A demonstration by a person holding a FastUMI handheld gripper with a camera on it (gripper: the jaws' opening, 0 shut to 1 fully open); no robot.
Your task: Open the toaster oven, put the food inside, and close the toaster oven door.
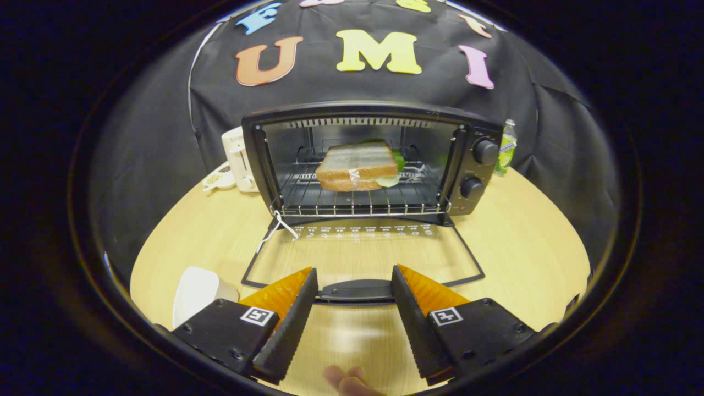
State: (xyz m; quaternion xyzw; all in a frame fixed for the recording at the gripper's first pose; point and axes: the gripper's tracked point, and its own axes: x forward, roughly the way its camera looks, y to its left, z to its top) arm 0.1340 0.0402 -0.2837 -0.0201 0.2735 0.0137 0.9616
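A black toaster oven (467,137) stands on the round wooden table (522,242) with its glass door (357,253) folded down flat toward me. A wrapped sandwich (356,166) with lettuce lies on the wire rack (363,203) inside. My gripper (355,278) is open, low over the table. The door's handle (355,290) lies between the fingertips, and neither finger presses on it.
A white appliance (237,159) and a small dish (218,179) sit left of the oven. A green bottle (506,147) stands behind its right side. A white plate (195,292) lies beside my left finger. A fingertip (344,379) of the person's hand shows below the gripper.
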